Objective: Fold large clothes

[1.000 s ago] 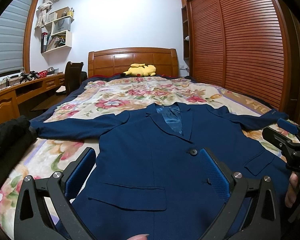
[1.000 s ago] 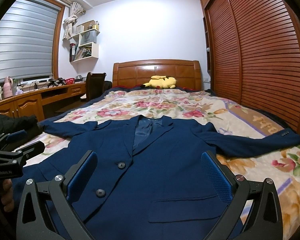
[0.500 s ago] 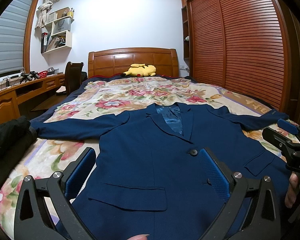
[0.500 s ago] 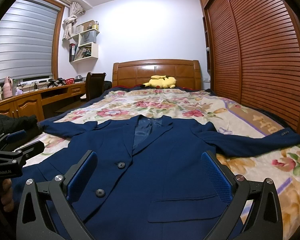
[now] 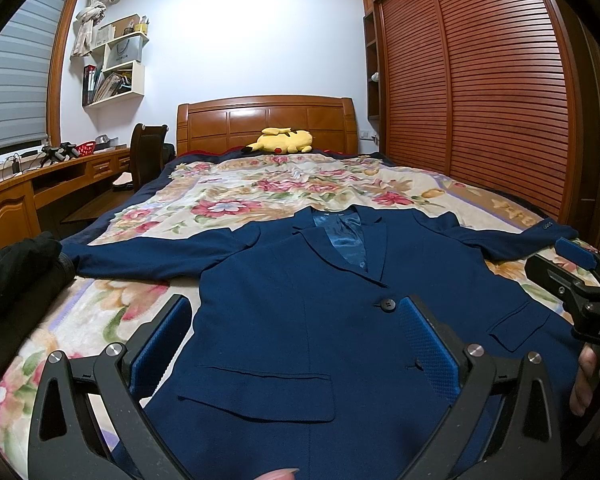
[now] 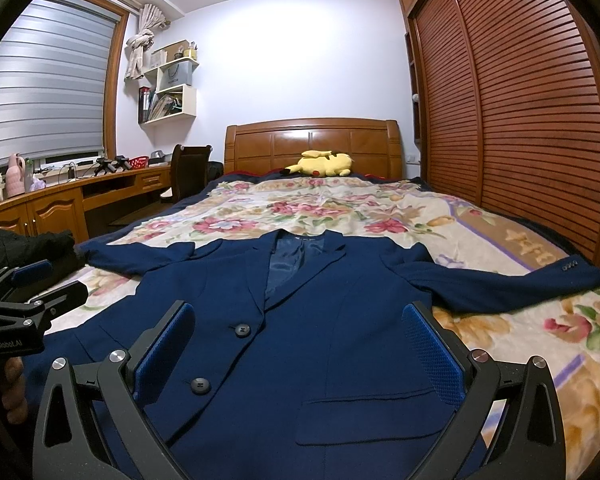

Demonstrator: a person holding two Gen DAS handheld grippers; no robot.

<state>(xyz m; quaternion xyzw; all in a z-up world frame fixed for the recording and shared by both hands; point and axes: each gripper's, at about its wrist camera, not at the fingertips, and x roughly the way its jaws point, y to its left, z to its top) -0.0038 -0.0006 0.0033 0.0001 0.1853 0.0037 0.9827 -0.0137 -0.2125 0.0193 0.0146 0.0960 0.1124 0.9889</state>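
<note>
Navy jacket (image 5: pixel 300 320) lies flat, front up, on the floral bed (image 5: pixel 240 196), 2 sleeves spread. Left gripper (image 5: pixel 296 344) and right gripper (image 6: pixel 300 352) hover above its lower front, jaws apart, empty.

I counted one navy suit jacket (image 6: pixel 300 344) spread on one bed (image 6: pixel 500 248), with two sleeves out, two front buttons (image 6: pixel 242 330) and two flap pockets. One yellow plush toy (image 6: pixel 322 164) lay by the headboard. I saw two hand-held grippers, the left hand-held gripper (image 5: pixel 296 344) and the right hand-held gripper (image 6: pixel 298 344), one chair (image 6: pixel 188 168), and one dark garment (image 6: pixel 24 246).
</note>
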